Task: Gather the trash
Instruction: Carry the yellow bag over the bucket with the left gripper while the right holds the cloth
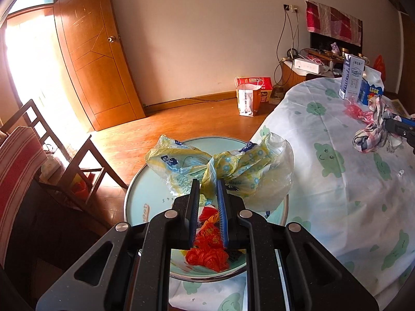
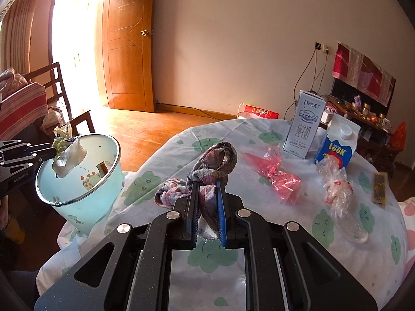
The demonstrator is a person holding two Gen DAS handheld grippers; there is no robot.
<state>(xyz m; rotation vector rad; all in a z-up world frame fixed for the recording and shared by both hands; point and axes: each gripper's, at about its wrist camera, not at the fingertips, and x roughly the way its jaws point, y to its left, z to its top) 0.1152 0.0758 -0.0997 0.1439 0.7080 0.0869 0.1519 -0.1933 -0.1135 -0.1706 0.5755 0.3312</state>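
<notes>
My left gripper (image 1: 208, 182) is shut on a crumpled yellow and blue plastic wrapper (image 1: 228, 165), held over the mouth of a pale blue bin (image 1: 135, 207) beside the table. Red wrappers (image 1: 207, 248) lie inside the bin. From the right wrist view, that wrapper (image 2: 67, 155) hangs above the bin (image 2: 77, 181). My right gripper (image 2: 207, 181) is shut on a bunched plaid cloth (image 2: 218, 163), above the table. A pink wrapper (image 2: 277, 176), a clear wrapper (image 2: 339, 194), a tall milk carton (image 2: 303, 124) and a blue carton (image 2: 337, 142) sit on the table.
The table wears a white cloth with green clouds (image 2: 259, 233). A small dark packet (image 2: 378, 186) lies near its right edge. A wooden chair (image 1: 59, 155) stands left of the bin. Paper bags (image 1: 249, 98) stand on the wooden floor by the wall.
</notes>
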